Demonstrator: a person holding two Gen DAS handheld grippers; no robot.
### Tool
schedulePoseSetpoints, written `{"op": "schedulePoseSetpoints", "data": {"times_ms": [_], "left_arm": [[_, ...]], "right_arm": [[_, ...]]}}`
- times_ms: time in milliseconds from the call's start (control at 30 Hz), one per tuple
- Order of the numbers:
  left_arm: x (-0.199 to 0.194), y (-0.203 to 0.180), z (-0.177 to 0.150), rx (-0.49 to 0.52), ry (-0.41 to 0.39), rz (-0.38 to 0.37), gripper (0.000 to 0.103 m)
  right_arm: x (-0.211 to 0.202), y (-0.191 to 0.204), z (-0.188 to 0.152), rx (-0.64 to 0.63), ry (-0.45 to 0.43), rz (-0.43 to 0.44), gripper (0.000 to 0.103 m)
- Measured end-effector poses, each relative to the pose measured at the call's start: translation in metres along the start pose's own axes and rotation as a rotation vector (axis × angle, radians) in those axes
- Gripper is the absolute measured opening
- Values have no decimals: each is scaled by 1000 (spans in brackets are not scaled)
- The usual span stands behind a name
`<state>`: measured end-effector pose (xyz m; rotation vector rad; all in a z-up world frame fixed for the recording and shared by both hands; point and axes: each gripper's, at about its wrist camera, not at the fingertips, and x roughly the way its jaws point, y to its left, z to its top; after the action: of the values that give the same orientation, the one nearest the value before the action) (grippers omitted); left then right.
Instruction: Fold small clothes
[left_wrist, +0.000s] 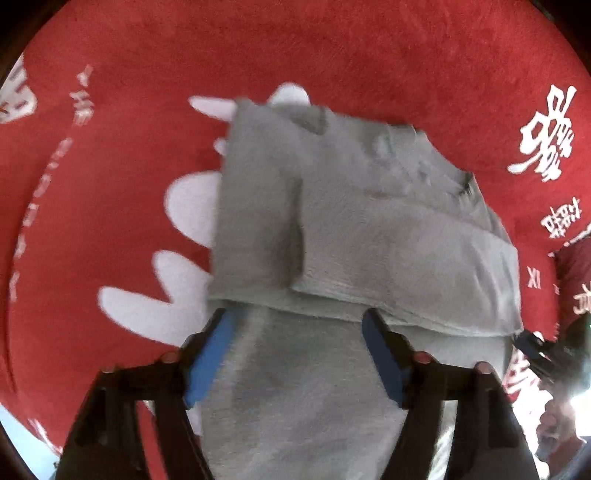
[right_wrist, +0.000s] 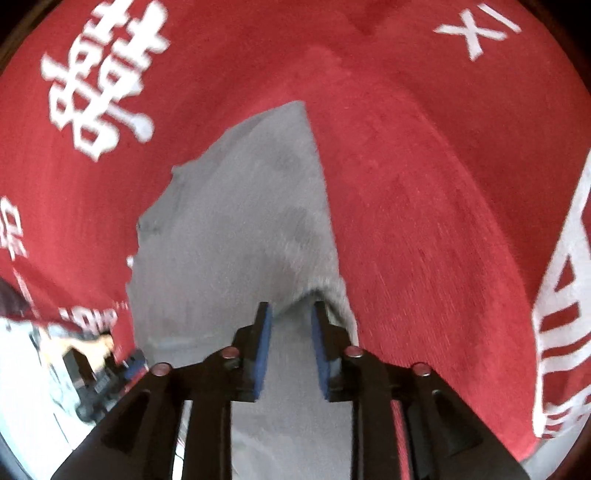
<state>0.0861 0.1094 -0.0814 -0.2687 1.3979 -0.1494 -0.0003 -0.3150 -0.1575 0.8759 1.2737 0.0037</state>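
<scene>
**Grey cloth folded on a red mat, both tongs parted**

Grey fabric, a small garment (left_wrist: 332, 229), lies on a red mat (left_wrist: 332, 48) printed with white characters and shapes. In the left wrist view it is folded into layers: one flap is laid across the top and a thick stacked edge runs along the near side. More of the same grey cloth spreads under the left gripper (left_wrist: 295, 321), whose blue pads (left_wrist: 212, 354) stand wide apart, their tips at the folded edge. Nothing is pinched between them.

From the right wrist view the garment (right_wrist: 236, 229) runs away from the right gripper (right_wrist: 291, 314) in a tapering shape with a straight right edge against the mat (right_wrist: 424, 184). These blue pads (right_wrist: 264, 350) are only partly parted, with cloth lying between and below them. A rumpled fold sits just beyond the tips. Whether the pads touch the fabric cannot be told.
</scene>
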Motion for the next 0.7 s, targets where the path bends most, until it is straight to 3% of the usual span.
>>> {"op": "schedulePoseSetpoints", "data": {"times_ms": [100, 200, 333, 433, 533, 667, 700], "left_arm": [[-5, 7, 7, -7, -10, -18, 74], [-1, 14, 29, 1, -31, 18, 74], [22, 24, 65, -46, -13, -26, 74], [41, 34, 81, -75, 23, -45, 74], [43, 40, 90, -79, 6, -92, 74], [45, 47, 100, -91, 19, -152, 70], [43, 47, 102, -83, 15, -148, 63]], "right_arm": [[-23, 9, 2, -79, -42, 19, 32], [-29, 10, 26, -105, -88, 0, 52], [-4, -2, 69, -52, -60, 12, 53], [21, -12, 89, 2, -7, 74, 53], [36, -13, 99, -1, 34, 144, 54], [41, -22, 108, 63, 45, 201, 49], [40, -24, 110, 81, 58, 166, 30]]}}
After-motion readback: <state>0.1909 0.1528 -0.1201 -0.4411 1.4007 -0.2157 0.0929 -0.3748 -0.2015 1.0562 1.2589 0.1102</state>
